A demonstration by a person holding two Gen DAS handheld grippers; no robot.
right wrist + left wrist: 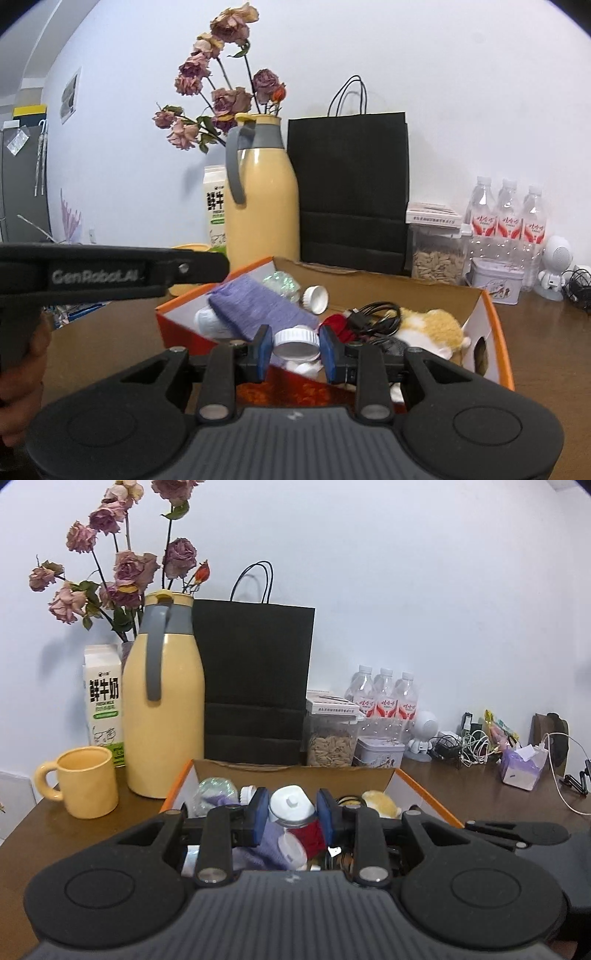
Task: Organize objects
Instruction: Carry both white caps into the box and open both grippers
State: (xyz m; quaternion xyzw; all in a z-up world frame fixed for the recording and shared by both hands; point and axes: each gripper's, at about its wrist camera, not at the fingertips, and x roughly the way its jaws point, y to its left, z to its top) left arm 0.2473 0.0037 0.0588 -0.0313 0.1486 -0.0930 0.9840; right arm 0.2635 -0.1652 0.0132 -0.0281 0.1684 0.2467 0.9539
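The left gripper (pixel 291 818) points forward and slightly downward, its two black arms spread to either side of the grey ribbed body. Its blue-padded jaws are clamped on a small jar with a white cap (pixel 290 805), one pad pressing each side. The right gripper (pixel 296 347) is pitched at much the same angle, and its jaws are closed on a small white-lidded jar (pixel 296 343), the pads flush against the lid's rim. In the right wrist view the left gripper's black side (pixel 110 275) crosses the left edge, and below it the person's left hand (pixel 22 373) wraps around the handle.
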